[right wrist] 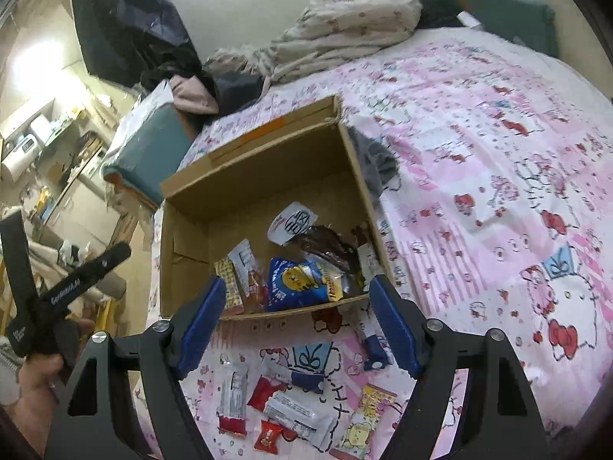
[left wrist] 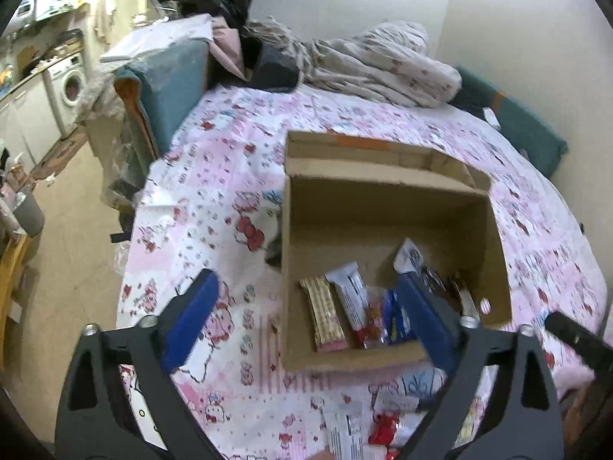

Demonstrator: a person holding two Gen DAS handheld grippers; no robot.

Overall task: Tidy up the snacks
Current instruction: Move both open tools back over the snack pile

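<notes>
Snacks (left wrist: 356, 314) lie along the near wall of the cardboard box (left wrist: 383, 207) on the bedspread (left wrist: 214, 176), left gripper (left wrist: 310, 318) spread wide, empty; right wrist view: right gripper (right wrist: 299, 322) agape, holding nothing, loose packets (right wrist: 295, 410) beneath.

We see a bed (right wrist: 498, 122) under a pink cartoon-print sheet (left wrist: 214, 199). A cardboard box (right wrist: 184, 237), top open, sits on the sheet just beyond our blue fingers (right wrist: 203, 322). Nearer than the fingertips, loose snack packets lie flat on the sheet: a red-and-white bar (right wrist: 231, 398), small red wrappers (right wrist: 270, 437), a white bar (right wrist: 299, 414), a yellow cartoon packet (right wrist: 364, 421) and a dark blue packet (right wrist: 373, 345). Far beyond the box, crumpled bedding (right wrist: 345, 27) is heaped at the bed's far end.
</notes>
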